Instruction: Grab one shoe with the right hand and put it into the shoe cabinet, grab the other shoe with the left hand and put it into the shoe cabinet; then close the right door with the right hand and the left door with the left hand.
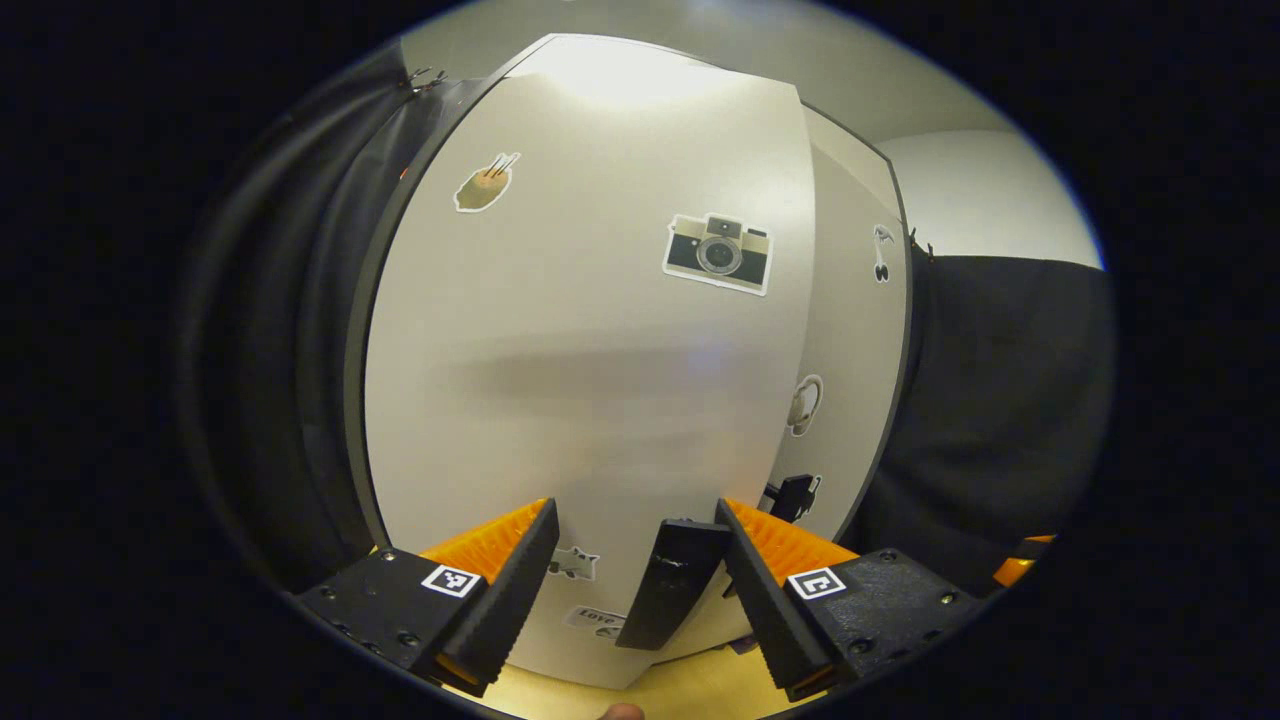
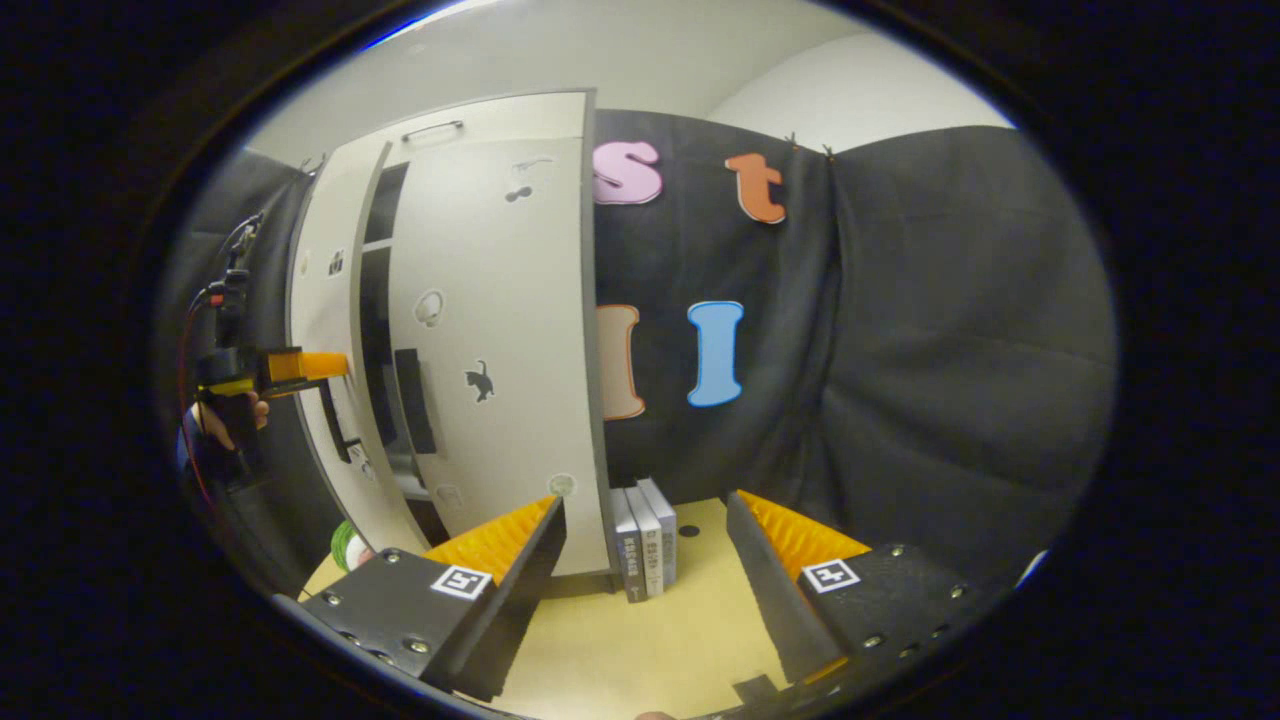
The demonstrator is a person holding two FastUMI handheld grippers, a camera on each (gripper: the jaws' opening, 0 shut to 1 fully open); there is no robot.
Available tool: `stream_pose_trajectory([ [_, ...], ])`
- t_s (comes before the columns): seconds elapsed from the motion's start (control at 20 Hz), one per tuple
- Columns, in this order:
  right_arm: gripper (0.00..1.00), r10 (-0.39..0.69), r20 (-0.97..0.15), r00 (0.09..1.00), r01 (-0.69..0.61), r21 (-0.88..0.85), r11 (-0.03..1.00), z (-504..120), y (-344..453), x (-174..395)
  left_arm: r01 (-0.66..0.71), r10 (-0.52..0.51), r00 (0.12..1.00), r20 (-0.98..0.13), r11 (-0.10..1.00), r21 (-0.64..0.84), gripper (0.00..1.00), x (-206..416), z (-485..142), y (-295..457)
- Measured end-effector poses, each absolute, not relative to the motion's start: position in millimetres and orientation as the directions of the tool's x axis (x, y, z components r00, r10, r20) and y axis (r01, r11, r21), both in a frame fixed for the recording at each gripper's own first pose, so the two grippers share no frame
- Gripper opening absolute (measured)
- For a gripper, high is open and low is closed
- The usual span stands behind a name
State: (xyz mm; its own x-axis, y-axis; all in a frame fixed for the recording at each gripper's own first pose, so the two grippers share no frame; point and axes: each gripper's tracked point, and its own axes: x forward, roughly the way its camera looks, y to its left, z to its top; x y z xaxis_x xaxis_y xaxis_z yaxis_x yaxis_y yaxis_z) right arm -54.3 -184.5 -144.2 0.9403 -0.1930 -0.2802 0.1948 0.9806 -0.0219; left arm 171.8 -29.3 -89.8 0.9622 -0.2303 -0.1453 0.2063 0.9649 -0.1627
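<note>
A: Where's the left door (image 1: 600, 380)?
B: Dead ahead in the left gripper view — nearly shut. Its black bar handle (image 1: 668, 585) sits at about five o'clock, between the fingers of the left hand-held gripper (image 1: 640, 565), which is spread, holding nothing.
A: How will it handle?
B: Stiff, smooth, light panel, I'd judge; push by the handle. The right hand-held gripper (image 2: 645, 560) is released over the bench (image 2: 660, 640).
</note>
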Motion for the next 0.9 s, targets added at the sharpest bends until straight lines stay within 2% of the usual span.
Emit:
stream_pose_trajectory([
  [0.05,0.97,-0.201,-0.276,0.940,0.207,-0.007,0.978,-143.3,-189.4,-58.1,0.205,-0.226,0.963,-0.143,0.967,-0.150,0.96,176.3,-89.8,-30.3],
  [0.1,0.97,-0.205,-0.274,0.940,0.215,0.006,0.977,-142.6,-192.9,-60.6,0.205,-0.224,0.964,-0.141,0.968,-0.142,0.96,179.8,-89.2,-31.3],
  [0.15,0.97,-0.211,-0.273,0.939,0.223,0.013,0.975,-141.8,-195.4,-62.2,0.204,-0.223,0.965,-0.140,0.969,-0.140,0.92,181.5,-89.5,-32.2],
  [0.2,1.00,-0.218,-0.272,0.937,0.230,0.016,0.973,-140.2,-198.6,-63.9,0.198,-0.217,0.966,-0.142,0.970,-0.139,0.96,182.2,-90.0,-32.1],
  [0.3,0.97,-0.233,-0.265,0.936,0.244,0.009,0.970,-138.8,-204.0,-66.0,0.183,-0.201,0.969,-0.144,0.975,-0.129,0.94,186.1,-91.1,-30.7],
  [0.35,0.97,-0.240,-0.261,0.935,0.249,0.001,0.968,-137.2,-206.5,-66.4,0.181,-0.199,0.970,-0.141,0.975,-0.128,0.97,188.1,-91.8,-31.1],
  [0.6,0.97,-0.254,-0.258,0.932,0.259,-0.017,0.966,-137.4,-209.6,-62.5,0.177,-0.194,0.972,-0.133,0.976,-0.126,0.97,195.4,-92.1,-33.1],
  [0.65,1.00,-0.252,-0.260,0.932,0.257,-0.016,0.966,-138.6,-209.2,-60.4,0.179,-0.195,0.972,-0.132,0.976,-0.125,0.98,196.1,-92.3,-33.8],
  [0.9,0.97,-0.242,-0.256,0.936,0.247,-0.013,0.969,-139.4,-204.3,-50.5,0.177,-0.191,0.973,-0.130,0.978,-0.112,0.99,205.1,-94.4,-35.9],
])
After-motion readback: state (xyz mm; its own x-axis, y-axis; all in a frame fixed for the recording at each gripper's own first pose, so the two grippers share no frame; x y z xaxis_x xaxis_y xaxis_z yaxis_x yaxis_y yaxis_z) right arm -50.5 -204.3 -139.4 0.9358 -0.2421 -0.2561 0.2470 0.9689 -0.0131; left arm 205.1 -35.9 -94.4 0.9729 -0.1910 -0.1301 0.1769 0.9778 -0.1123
